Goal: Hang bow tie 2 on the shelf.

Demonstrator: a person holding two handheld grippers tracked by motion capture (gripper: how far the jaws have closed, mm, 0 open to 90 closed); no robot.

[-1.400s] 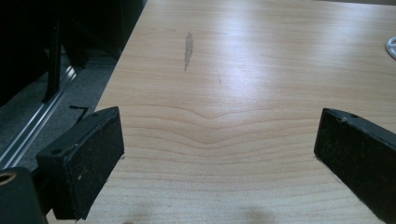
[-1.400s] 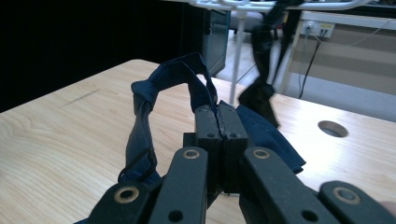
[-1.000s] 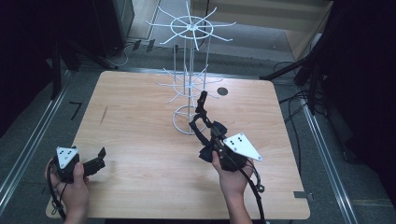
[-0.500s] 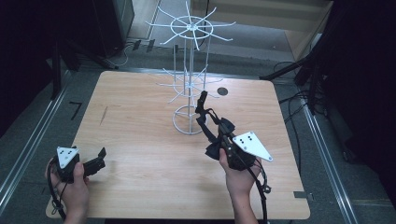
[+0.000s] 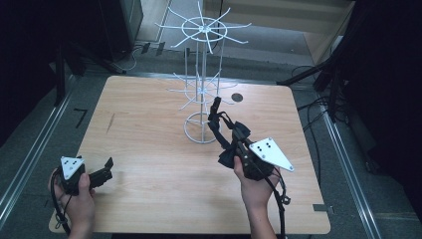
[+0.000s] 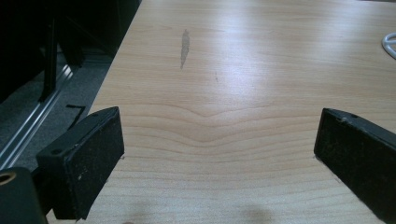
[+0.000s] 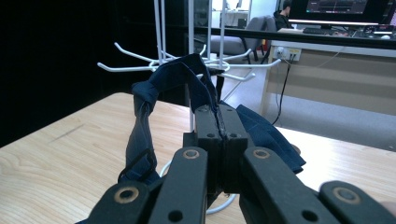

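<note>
1. Right gripper [image 5: 215, 106], jaws clamped on the navy bow tie [image 7: 187, 81], has shifted right and closer to the wire rack [image 5: 201, 74].
2. Bow tie strap now hangs just beside the rack's lower hooks; hanging looks imminent.
3. Left gripper [image 5: 107, 168], jaws apart and holding nothing, idles well left of the rack.

The high view looks down on my tabletop [image 5: 149, 124]; each tongs view rides low and close, sharing the white rack [image 5: 201, 89] with it.
</note>
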